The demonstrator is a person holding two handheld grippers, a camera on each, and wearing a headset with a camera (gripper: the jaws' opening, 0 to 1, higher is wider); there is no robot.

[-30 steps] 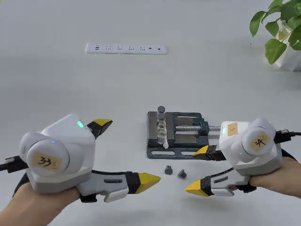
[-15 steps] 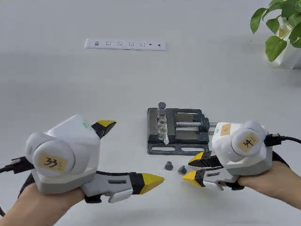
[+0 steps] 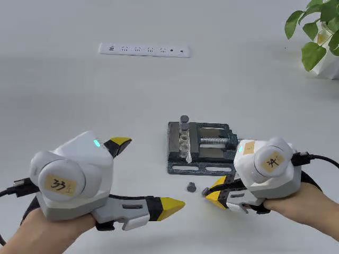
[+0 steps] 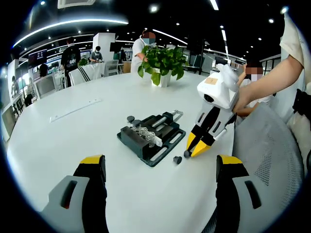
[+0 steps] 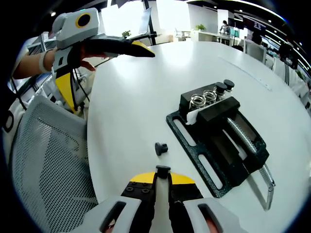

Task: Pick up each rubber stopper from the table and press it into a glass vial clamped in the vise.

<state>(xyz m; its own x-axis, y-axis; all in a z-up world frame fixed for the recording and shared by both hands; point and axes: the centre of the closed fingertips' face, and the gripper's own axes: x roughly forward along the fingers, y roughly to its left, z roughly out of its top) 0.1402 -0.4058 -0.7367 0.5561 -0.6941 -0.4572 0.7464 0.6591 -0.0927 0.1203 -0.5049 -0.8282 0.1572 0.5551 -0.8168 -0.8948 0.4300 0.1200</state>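
Observation:
A dark vise (image 3: 204,157) (image 5: 228,141) holds a row of glass vials (image 3: 183,142) (image 5: 203,98) upright. The two far vials carry dark stoppers (image 5: 224,86); the two near ones are unplugged. My right gripper (image 3: 213,189) (image 5: 163,178) rests low on the table in front of the vise, shut on a rubber stopper (image 5: 163,170) (image 4: 186,153). Another loose stopper (image 3: 191,187) (image 5: 161,148) lies just left of its tips. My left gripper (image 3: 148,174) (image 4: 160,165) hovers at the left, open with nothing between its jaws.
A white power strip (image 3: 144,50) lies at the far side of the table. A potted plant (image 3: 318,37) (image 4: 160,63) stands at the back right. Mesh chairs (image 5: 43,160) sit at the table's near edge. People stand in the background.
My right gripper has moved left and down to the right-hand stopper and shut on it. The left gripper stays open in about the same place.

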